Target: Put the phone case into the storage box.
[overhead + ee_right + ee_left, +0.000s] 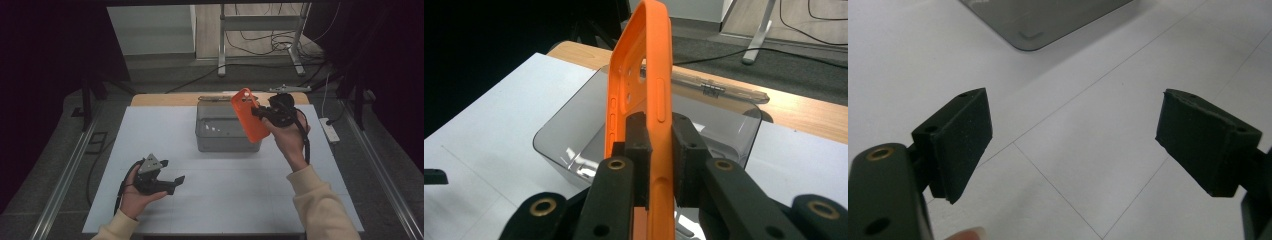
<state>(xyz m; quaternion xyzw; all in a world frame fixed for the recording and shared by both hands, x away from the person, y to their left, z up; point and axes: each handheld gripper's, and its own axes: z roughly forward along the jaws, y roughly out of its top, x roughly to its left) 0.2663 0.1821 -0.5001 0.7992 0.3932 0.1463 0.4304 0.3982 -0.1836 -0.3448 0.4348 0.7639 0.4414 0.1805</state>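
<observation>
An orange phone case (248,116) hangs in the air over the right end of a grey open-topped box (210,142). My right gripper (261,112) is shut on the case's long edge, and in the right gripper view the case (644,90) stands on edge between the two pads (685,150). The grey box (574,135) lies just below and behind it. My left gripper (174,183) rests low at the front left of the white table (150,130), held in a hand, jaws wide apart. Its pads (965,135) have only bare table between them.
A clear, narrow lid-like piece (719,90) lies on the wooden strip (165,99) behind the box. A white power strip (330,130) lies off the table's right edge. Metal stand legs (260,45) and cables are on the floor beyond.
</observation>
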